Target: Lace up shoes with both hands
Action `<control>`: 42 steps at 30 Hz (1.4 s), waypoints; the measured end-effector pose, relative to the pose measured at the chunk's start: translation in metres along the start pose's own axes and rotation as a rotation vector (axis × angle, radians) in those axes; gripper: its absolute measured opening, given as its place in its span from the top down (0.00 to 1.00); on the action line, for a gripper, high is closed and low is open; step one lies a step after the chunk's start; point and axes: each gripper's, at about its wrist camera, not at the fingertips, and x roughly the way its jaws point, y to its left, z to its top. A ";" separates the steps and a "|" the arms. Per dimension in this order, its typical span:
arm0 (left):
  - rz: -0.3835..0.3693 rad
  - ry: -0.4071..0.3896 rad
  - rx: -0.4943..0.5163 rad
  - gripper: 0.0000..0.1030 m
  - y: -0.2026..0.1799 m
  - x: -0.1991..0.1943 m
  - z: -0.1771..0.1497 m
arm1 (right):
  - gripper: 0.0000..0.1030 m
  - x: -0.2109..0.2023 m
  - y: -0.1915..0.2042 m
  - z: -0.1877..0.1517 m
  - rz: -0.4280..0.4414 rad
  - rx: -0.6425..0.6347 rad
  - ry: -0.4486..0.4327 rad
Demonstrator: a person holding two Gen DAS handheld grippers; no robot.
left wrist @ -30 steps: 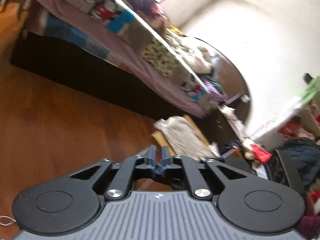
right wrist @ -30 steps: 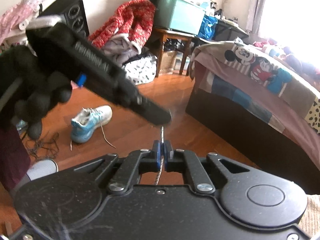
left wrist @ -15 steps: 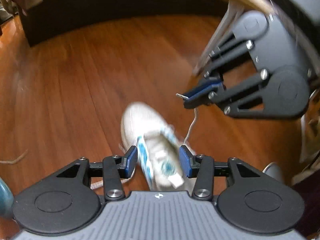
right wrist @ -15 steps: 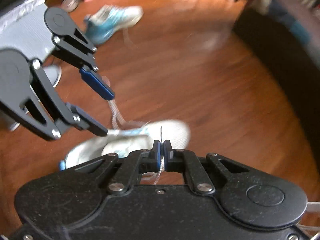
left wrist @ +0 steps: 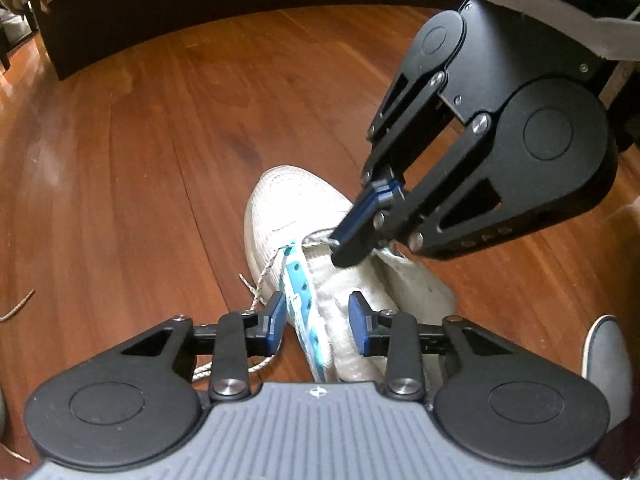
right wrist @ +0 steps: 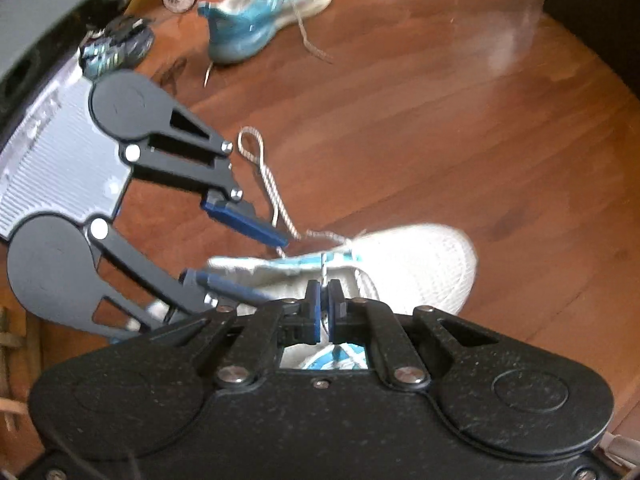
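Note:
A white knit shoe (left wrist: pixel 288 200) with a blue eyelet strip (left wrist: pixel 298 280) lies on the wooden floor, toe pointing away in the left wrist view. My left gripper (left wrist: pixel 318 320) straddles the eyelet strip and tongue; its jaws are closing, with a gap still showing at the left pad. My right gripper (left wrist: pixel 340 246) comes in from the upper right, shut on the tip of the white lace (right wrist: pixel 323 270) just above the shoe (right wrist: pixel 420 264). In the right wrist view my right gripper (right wrist: pixel 324 292) is low in the middle and my left gripper (right wrist: pixel 268 268) reaches in from the left. A loose lace loop (right wrist: pixel 256 152) lies beside the shoe.
A second shoe (right wrist: pixel 264 12), teal and white with loose laces, lies farther off on the floor. The dark bed base (left wrist: pixel 200 0) runs along the far side. Small clutter (right wrist: pixel 116 46) sits near the second shoe. A grey rounded object (left wrist: pixel 608 360) is at the right edge.
Both grippers have dropped from looking across the room down onto the white shoe. The left jaws opened, then narrowed around the eyelet strip. The right stayed shut on the lace.

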 end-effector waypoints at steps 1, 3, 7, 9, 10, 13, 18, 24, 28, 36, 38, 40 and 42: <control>-0.008 0.004 -0.015 0.81 0.003 0.002 -0.001 | 0.98 0.003 0.000 -0.001 0.006 -0.004 0.013; -0.030 0.005 -0.071 0.85 0.013 0.004 -0.001 | 0.98 0.010 -0.001 -0.003 0.012 -0.015 0.040; -0.071 0.003 -0.165 0.86 0.027 0.006 -0.002 | 0.99 0.020 0.004 -0.005 0.010 -0.026 0.070; -0.075 0.002 -0.173 0.87 0.028 0.006 -0.002 | 0.99 0.023 0.006 -0.003 0.003 -0.029 0.072; -0.077 0.001 -0.177 0.87 0.028 0.005 -0.002 | 0.99 0.023 0.005 -0.002 0.000 -0.026 0.071; -0.079 0.000 -0.182 0.87 0.029 0.005 -0.001 | 0.98 0.026 0.002 0.000 -0.007 -0.006 0.081; -0.083 0.001 -0.188 0.87 0.029 0.004 -0.002 | 0.99 0.032 0.004 0.000 -0.007 0.001 0.079; -0.085 0.003 -0.187 0.87 0.029 0.004 -0.003 | 0.98 0.036 0.005 0.004 -0.006 -0.006 0.066; -0.085 0.004 -0.188 0.87 0.029 0.005 -0.002 | 0.98 0.029 0.002 0.005 -0.012 -0.005 0.050; -0.083 0.004 -0.196 0.87 0.026 0.005 -0.002 | 0.98 0.026 0.000 0.003 -0.013 -0.005 0.037; -0.084 0.004 -0.196 0.87 0.026 0.004 -0.002 | 0.99 0.028 0.000 0.004 -0.028 -0.009 0.050; -0.083 0.005 -0.194 0.87 0.025 0.005 -0.002 | 0.98 0.028 0.000 0.005 -0.033 -0.006 0.053; -0.082 0.007 -0.192 0.87 0.024 0.005 -0.001 | 0.98 0.029 0.000 0.006 -0.037 -0.006 0.059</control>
